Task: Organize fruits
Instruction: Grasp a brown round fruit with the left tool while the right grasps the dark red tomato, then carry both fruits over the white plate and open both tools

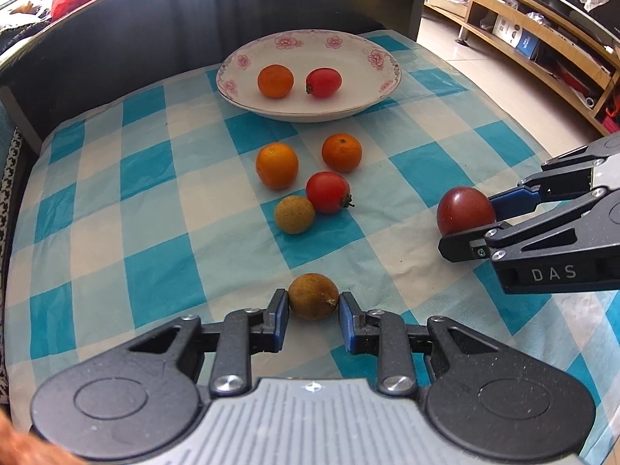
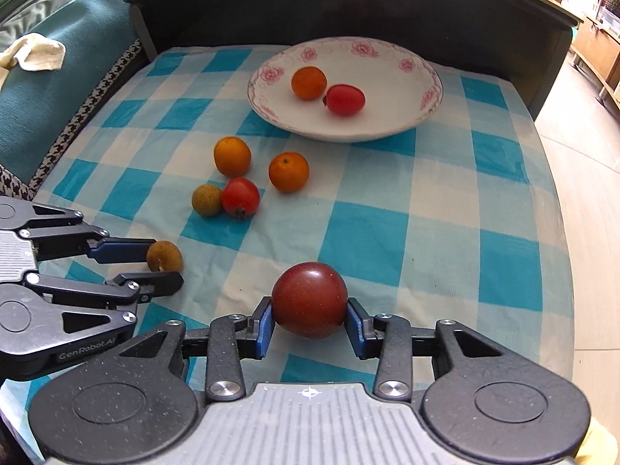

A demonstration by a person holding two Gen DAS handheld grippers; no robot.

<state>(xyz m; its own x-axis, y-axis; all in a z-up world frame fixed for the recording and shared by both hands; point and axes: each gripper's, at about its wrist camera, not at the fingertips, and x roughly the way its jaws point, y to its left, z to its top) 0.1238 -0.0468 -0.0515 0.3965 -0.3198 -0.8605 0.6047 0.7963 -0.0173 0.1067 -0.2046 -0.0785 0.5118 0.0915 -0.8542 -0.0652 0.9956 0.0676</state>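
1. The left gripper (image 1: pixel 314 302) is closed on a small brown fruit (image 1: pixel 313 295), and the right gripper (image 2: pixel 310 316) is clamped on a dark red fruit (image 2: pixel 309 299), both near the front edge of the checked cloth (image 1: pixel 155 271).
2. The round fruits could be squeezed out of the pads and rolled off the cloth edge.
3. The bowl (image 1: pixel 310 110), near the back edge, already holds 2 fruits; they could be knocked by a careless drop.
4. "DAS" (image 1: pixel 553 273) and "GenRobot.AI" (image 2: pixel 87 350) can be read on the grippers.

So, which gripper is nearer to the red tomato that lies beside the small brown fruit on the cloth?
Left. The left gripper, shut on a brown longan, sits just below that red tomato. The right gripper, holding a dark red tomato, is farther off to its right.
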